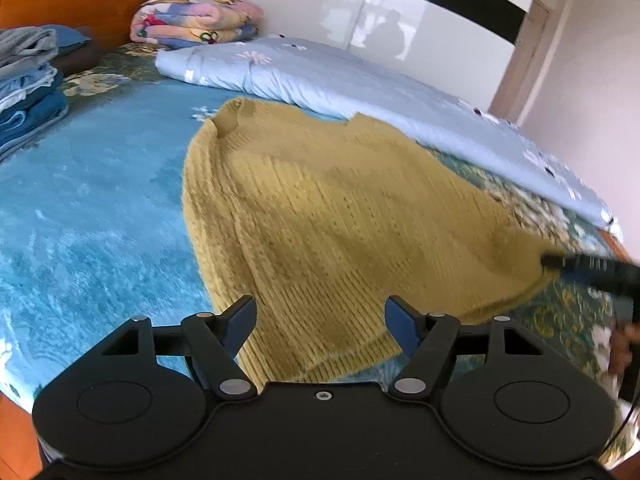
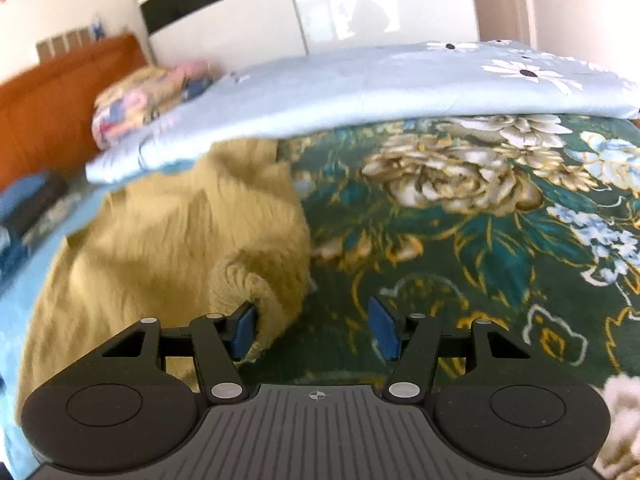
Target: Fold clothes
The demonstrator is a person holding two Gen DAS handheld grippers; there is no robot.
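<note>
Now I am holding both the left gripper and the right gripper wide apart, gripping nothing, over the yellow knitted sweater.

The sweater's near hem is disappearing behind the left gripper, the right gripper is blurring and running off the frame edge, and the clothes pile is being cropped at the left.
</note>
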